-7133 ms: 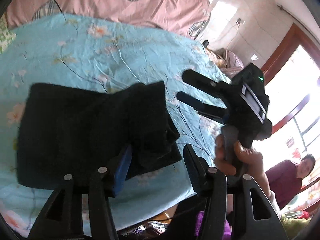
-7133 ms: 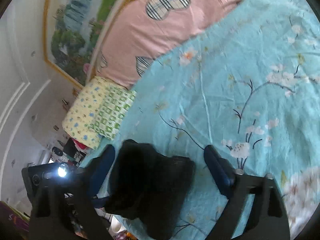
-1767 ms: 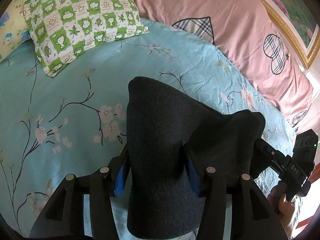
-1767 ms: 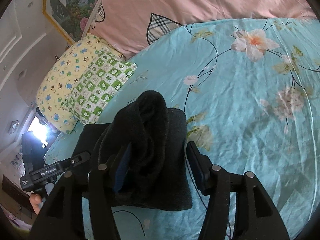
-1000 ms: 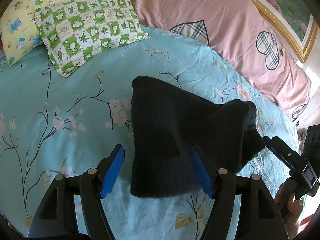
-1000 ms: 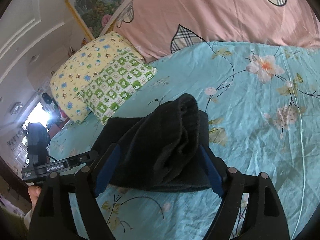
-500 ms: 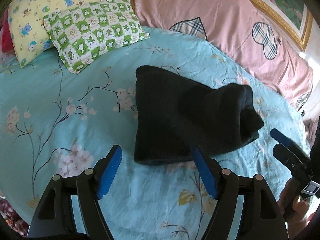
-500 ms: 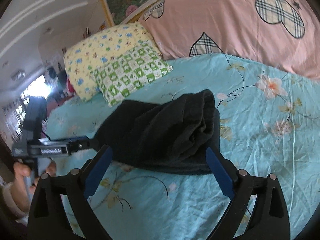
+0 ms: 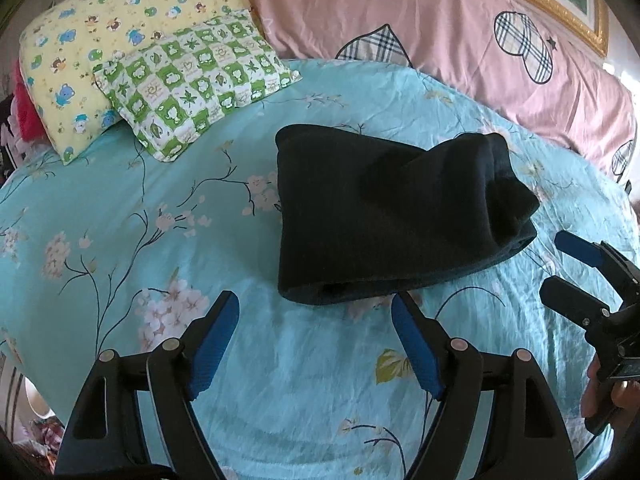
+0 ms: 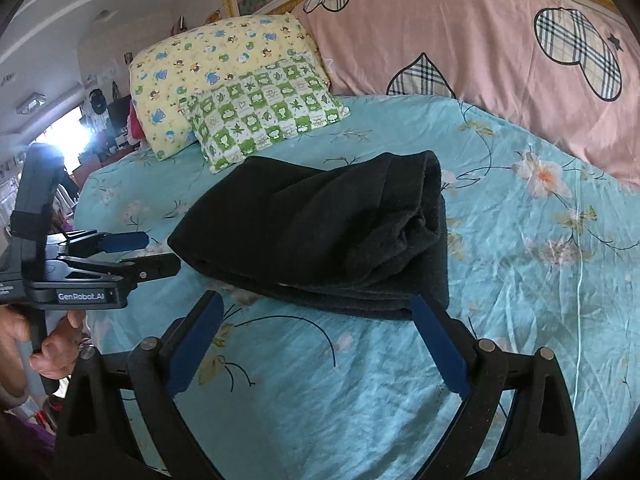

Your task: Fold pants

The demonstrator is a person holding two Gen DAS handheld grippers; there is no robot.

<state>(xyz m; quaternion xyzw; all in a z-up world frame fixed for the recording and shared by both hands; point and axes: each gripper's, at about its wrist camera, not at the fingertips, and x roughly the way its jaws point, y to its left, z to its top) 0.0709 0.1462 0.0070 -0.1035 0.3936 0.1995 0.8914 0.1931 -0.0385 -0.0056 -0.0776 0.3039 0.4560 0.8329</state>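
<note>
The black pants [image 9: 384, 216] lie folded into a thick bundle on the turquoise flowered bed sheet [image 9: 120, 220]. My left gripper [image 9: 314, 304] hovers just short of the bundle's near edge; its jaws are opening, with only sheet between the blue pads. In the right wrist view the pants [image 10: 320, 232] show their rolled end at the right. There my right gripper [image 10: 316, 302] stands open, spanning the bundle's near edge without pressing on it. Each gripper shows in the other's view: the right gripper [image 9: 566, 270] at the right edge, the left gripper [image 10: 160, 252] at the left, held by a hand.
A green checked pillow [image 9: 192, 80] and a yellow cartoon pillow [image 9: 100, 40] lie at the bed's far left. A pink quilt with plaid hearts [image 9: 460, 40] runs along the back. The bed's edge drops away at the lower left, near room clutter [image 10: 100, 120].
Both grippers have let go of the pants and drawn back toward me, jaws spreading wider. The bundle now rests on the sheet, farther from both cameras.
</note>
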